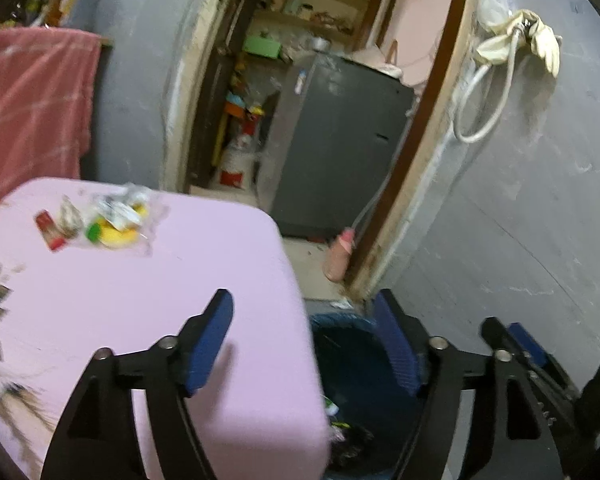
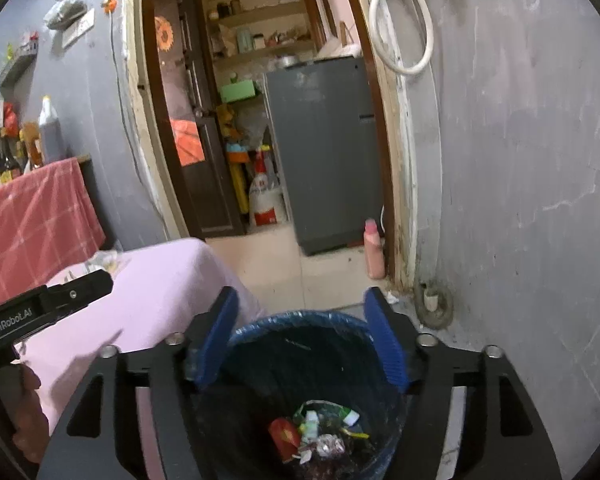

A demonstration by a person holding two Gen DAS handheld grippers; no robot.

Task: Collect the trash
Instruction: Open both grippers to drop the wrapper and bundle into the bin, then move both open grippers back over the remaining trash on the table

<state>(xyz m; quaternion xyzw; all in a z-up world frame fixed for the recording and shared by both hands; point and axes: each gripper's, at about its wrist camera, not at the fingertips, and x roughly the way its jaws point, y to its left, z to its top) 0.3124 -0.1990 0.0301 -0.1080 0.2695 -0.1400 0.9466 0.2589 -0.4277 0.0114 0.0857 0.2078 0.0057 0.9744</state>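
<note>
- Right wrist view: your right gripper (image 2: 300, 336) hangs released, nothing between the pads, right over the bin (image 2: 260, 322) so drops land on the trash inside (image 2: 320, 432).
- Your left gripper (image 1: 304, 340) is also released and empty, pointing across the pink tabletop (image 1: 160, 300).
- Remaining wrappers (image 1: 100, 222) sit at the tabletop's far-left corner, well apart from it, likely the next pickup.

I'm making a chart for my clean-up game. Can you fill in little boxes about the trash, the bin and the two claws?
bin: blue-lined trash bin on the floor beside the pink-covered table
in bin: wrappers at the bottom
left to collect: pile of wrappers on the table's far side
left claw: open, empty
right claw: open, empty, above the bin
</note>
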